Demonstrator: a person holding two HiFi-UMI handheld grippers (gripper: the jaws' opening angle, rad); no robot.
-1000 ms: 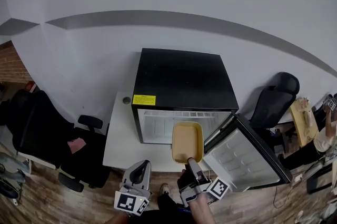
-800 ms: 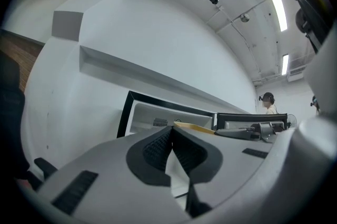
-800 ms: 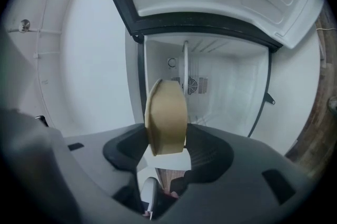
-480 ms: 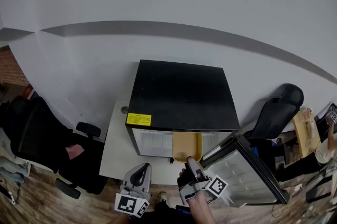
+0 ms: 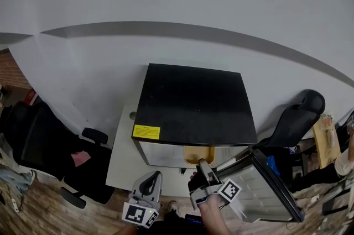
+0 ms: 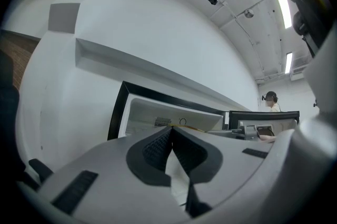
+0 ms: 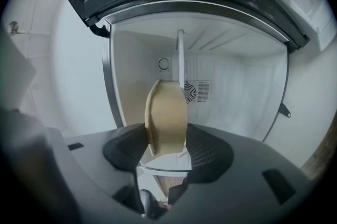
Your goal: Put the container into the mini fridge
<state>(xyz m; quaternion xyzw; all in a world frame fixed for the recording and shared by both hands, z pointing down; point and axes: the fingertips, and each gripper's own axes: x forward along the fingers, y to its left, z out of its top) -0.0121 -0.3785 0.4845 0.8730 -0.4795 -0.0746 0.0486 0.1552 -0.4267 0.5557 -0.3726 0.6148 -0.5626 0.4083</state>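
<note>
the right gripper (image 7: 167,146) is clenching its two pads on the near rim of the tan container (image 7: 166,107). the container is reaching past the jaws into the open front of the mini fridge (image 5: 193,101), just under the fridge's black top. the left gripper (image 6: 171,136) is hanging in front of the fridge, left of its opening, jaws pressed together on nothing. the fridge door (image 5: 265,189) is standing swung open at the fridge's right. a white table (image 5: 123,153) is carrying the fridge.
</note>
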